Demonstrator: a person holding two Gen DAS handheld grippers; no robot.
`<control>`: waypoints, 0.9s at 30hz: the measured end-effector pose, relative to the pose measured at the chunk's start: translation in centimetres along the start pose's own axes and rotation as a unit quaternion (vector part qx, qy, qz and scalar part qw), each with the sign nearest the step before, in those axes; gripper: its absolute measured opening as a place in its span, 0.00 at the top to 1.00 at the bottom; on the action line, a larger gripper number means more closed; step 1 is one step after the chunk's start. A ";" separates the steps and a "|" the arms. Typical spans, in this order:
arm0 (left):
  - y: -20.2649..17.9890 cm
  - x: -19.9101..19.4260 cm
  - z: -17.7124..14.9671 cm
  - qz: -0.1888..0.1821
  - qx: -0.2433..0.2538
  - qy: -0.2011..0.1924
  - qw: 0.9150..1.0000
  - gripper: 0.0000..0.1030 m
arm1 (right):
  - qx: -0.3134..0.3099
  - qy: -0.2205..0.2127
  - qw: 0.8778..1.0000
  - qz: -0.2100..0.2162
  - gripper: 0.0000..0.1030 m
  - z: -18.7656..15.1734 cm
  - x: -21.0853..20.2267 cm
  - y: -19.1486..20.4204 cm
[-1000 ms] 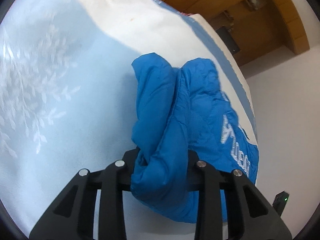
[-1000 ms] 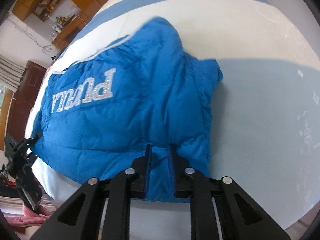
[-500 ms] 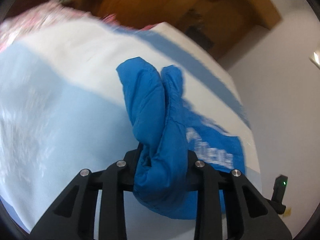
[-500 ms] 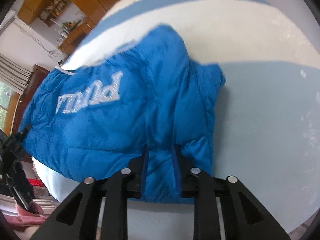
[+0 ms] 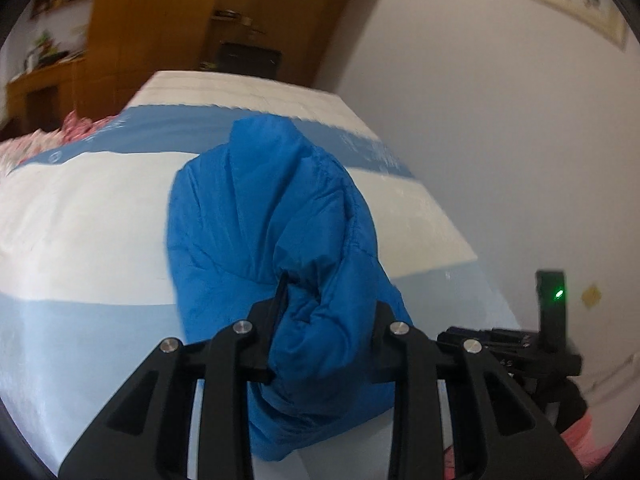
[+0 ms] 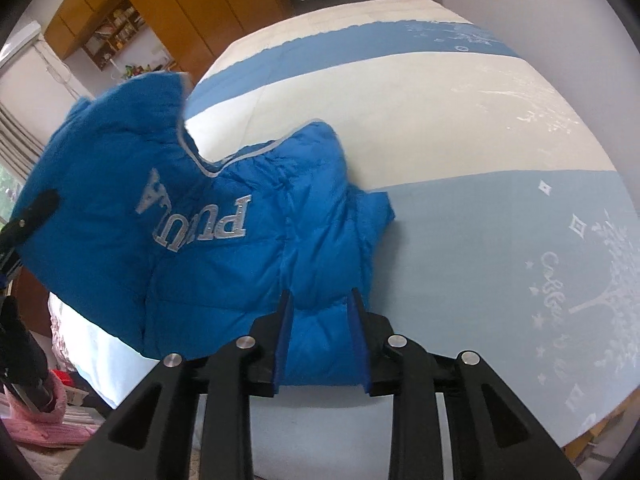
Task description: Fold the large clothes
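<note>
1. Bed [image 6: 420, 120]: wide mattress under a cover banded in white, mid-blue and pale blue; pale band carries white tree and star prints.
2. Lying on it: blue quilted puffer jacket [image 6: 248, 264] with silver lettering, right part resting on the cover, left part raised off it.
3. Far left corner: pink floral fabric [image 5: 48, 140] on the bed, blurred.

Left wrist view: looks forward along the left gripper [image 5: 326, 312], close above the bed [image 5: 80, 220], toward the wooden cabinets [image 5: 160, 20] and a white wall.
Right wrist view: along the right gripper [image 6: 320, 320], facing the same cabinets.
Shared: blue puffer jacket [image 6: 224, 248], striped bedspread.
</note>
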State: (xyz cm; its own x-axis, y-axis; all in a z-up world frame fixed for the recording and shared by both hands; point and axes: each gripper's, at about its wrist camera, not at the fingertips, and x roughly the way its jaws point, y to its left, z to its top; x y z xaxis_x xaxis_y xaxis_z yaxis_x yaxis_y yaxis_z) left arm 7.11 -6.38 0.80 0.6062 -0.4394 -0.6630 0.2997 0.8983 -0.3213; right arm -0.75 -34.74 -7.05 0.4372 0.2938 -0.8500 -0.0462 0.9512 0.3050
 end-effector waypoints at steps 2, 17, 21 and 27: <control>-1.4 2.3 0.1 0.002 0.016 0.025 1.000 0.73 | 0.001 0.000 1.000 0.000 0.73 -0.1 -0.2 -0.4; -1.4 12.3 -4.4 -0.026 0.031 0.127 0.991 0.71 | 0.022 0.013 1.000 0.003 0.72 -0.3 0.5 -2.1; -1.4 13.8 -5.7 -0.025 0.034 0.138 0.990 0.69 | 0.021 0.018 1.000 0.007 0.72 0.0 0.9 -1.9; -1.1 14.0 -5.5 -0.034 0.018 0.140 0.989 0.67 | 0.015 0.024 0.999 0.018 0.71 1.1 1.6 -1.3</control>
State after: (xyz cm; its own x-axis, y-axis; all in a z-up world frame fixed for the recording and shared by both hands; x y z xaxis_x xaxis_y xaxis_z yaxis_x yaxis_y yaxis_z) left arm 11.21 -13.52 -11.91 0.3580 -0.4753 -0.8037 0.3606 0.8643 -0.3505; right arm 1.02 -35.59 -8.27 0.3928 0.3334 -0.8571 -0.0350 0.9367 0.3483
